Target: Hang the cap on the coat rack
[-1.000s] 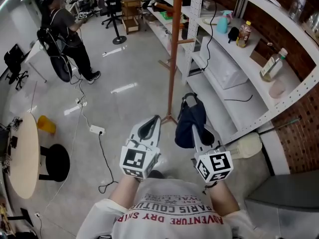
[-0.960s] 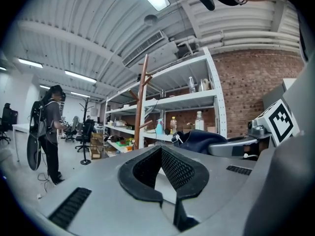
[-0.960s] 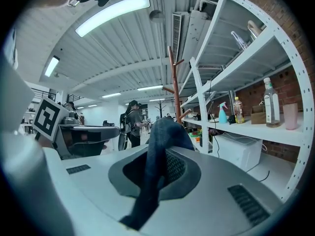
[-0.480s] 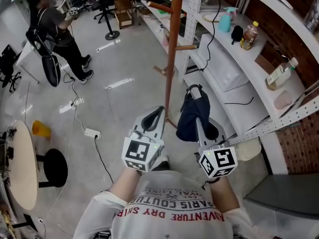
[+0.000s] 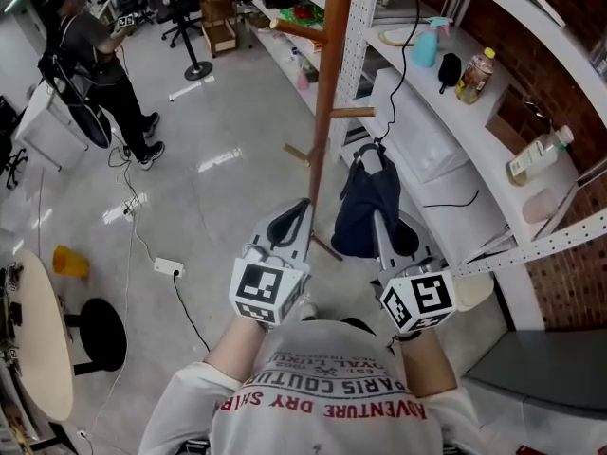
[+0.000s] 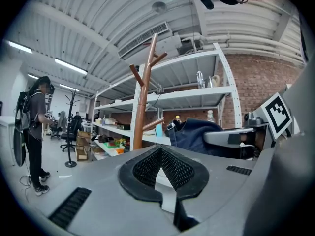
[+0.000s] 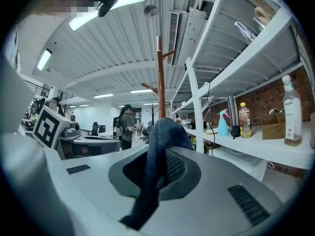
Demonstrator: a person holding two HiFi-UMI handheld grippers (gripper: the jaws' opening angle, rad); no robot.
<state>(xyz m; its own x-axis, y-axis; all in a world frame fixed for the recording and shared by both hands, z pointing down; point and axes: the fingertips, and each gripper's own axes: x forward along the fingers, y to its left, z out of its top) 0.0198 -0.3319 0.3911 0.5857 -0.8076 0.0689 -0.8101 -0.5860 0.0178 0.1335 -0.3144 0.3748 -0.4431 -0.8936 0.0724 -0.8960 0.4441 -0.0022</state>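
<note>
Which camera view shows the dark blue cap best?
The head view: most of the cap hangs from the right gripper beside the coat rack. The left gripper view shows its side only; the right gripper view, just the pinched fabric.

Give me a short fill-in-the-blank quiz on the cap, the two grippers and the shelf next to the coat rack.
1. Of the left gripper and the right gripper, the dark blue fabric cap is clamped in the ___ one.
2. The left gripper's jaws are together with ___ between them.
3. Near the brown wooden coat rack, a light blue spray bottle stands ___ on the white metal shelf.

Missing words: right; nothing; upright
</note>
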